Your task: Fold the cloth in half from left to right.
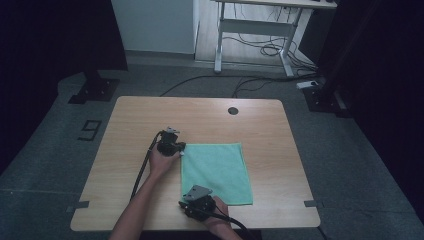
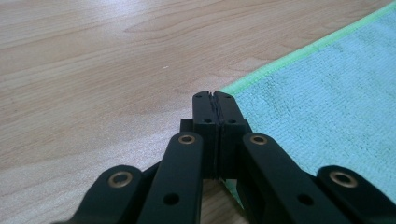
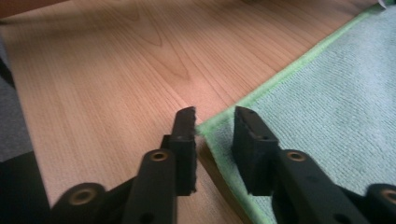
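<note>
A green cloth (image 1: 215,172) lies flat on the wooden table (image 1: 150,115). My left gripper (image 1: 180,148) is at the cloth's far left corner. In the left gripper view its jaws (image 2: 213,96) are pressed together right where the cloth (image 2: 327,93) comes to its corner, apparently pinching it. My right gripper (image 1: 185,203) is at the near left corner. In the right gripper view it (image 3: 215,116) stands open, one jaw on each side of the hemmed corner of the cloth (image 3: 327,93).
A round cable hole (image 1: 233,110) sits near the table's far edge. Bare wood lies to the left and right of the cloth. On the floor beyond are a white desk frame (image 1: 218,45), loose cables (image 1: 270,50) and black stand bases (image 1: 95,90).
</note>
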{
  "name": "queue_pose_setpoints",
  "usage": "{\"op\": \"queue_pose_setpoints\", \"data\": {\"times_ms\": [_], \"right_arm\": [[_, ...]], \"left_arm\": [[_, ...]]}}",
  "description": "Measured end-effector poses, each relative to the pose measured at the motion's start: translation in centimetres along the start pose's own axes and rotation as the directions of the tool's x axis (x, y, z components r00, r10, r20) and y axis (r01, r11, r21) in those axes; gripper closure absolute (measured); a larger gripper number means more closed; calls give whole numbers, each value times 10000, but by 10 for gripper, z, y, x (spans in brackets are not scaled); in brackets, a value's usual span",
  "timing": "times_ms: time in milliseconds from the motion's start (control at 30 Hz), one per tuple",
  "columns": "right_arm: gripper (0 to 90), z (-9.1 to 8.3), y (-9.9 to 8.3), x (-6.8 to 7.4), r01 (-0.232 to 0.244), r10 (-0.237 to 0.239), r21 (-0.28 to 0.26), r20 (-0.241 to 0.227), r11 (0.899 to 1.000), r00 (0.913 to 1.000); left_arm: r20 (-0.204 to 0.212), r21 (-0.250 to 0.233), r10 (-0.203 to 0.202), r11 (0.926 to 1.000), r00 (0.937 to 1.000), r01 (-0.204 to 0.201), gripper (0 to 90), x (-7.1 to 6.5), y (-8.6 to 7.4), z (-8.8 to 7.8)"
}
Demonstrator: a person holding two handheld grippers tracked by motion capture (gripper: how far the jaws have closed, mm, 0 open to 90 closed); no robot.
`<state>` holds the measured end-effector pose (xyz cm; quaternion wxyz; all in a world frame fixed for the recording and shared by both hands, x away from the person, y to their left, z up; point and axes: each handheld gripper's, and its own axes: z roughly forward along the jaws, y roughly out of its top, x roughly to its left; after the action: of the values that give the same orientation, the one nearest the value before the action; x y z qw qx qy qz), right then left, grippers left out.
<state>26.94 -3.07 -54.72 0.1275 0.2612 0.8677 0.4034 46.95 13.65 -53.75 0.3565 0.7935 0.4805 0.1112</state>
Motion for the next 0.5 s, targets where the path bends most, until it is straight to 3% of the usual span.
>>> {"op": "queue_pose_setpoints", "data": {"times_ms": [233, 500], "right_arm": [[859, 0, -1, 2, 123, -123, 70, -24, 9999, 9999], [880, -4, -1, -1, -304, 299, -277, -173, 9992, 9994]], "left_arm": [[49, -11, 27, 10000, 10000, -27, 889, -2, 0, 1], [202, -199, 37, 9998, 9998, -33, 890, -5, 6, -8]]}}
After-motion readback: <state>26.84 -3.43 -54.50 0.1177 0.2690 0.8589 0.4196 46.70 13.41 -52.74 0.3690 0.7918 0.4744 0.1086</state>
